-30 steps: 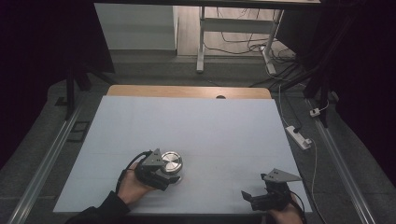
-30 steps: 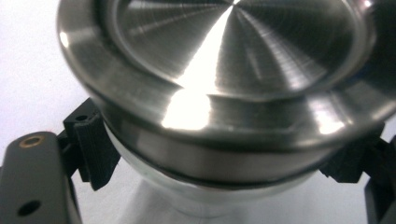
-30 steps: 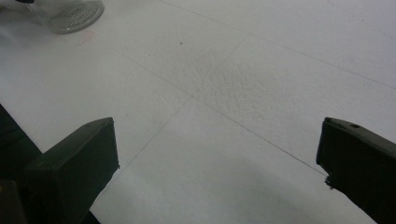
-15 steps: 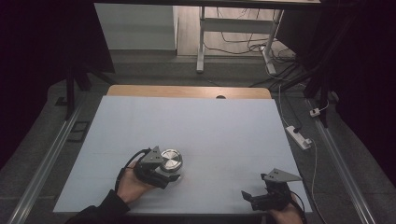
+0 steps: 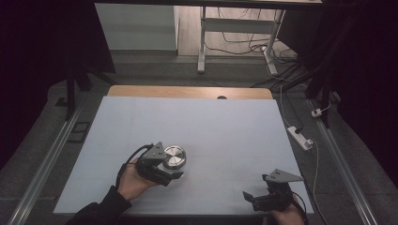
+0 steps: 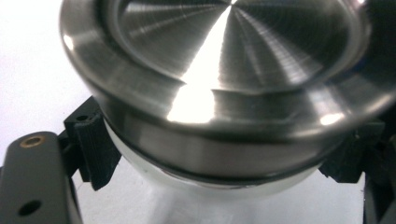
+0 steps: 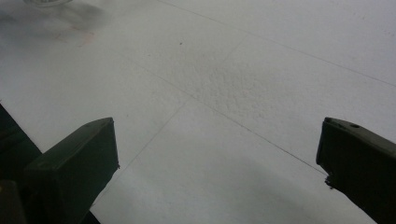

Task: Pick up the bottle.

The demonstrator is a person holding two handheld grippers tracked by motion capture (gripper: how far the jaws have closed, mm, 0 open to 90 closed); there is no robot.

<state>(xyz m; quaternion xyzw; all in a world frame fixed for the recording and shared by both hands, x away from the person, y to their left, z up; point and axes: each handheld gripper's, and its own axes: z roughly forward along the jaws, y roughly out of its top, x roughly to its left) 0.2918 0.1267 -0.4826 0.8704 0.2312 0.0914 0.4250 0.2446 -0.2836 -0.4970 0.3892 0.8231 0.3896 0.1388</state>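
A round jar with a brushed steel lid (image 5: 174,156) is held a little above the white table top (image 5: 220,126), left of centre near the front. My left gripper (image 5: 172,168) is shut on it. In the left gripper view the lid (image 6: 233,70) looms large and tilted, and the ribbed black pads (image 6: 93,144) press on the pale, glassy body just under the rim. My right gripper (image 5: 250,198) rests low at the table's front right, pointing left. Its jaws stand wide apart in the right gripper view (image 7: 219,158), with bare table between them.
A wooden strip (image 5: 187,91) runs along the table's far edge. A white power strip (image 5: 300,137) with cables lies on the floor to the right. Metal rails (image 5: 47,159) flank the table, and a stand's legs (image 5: 202,47) rise behind it.
My left gripper has lifted the jar slightly and carried it a little away from the front edge. The right gripper has stayed put.
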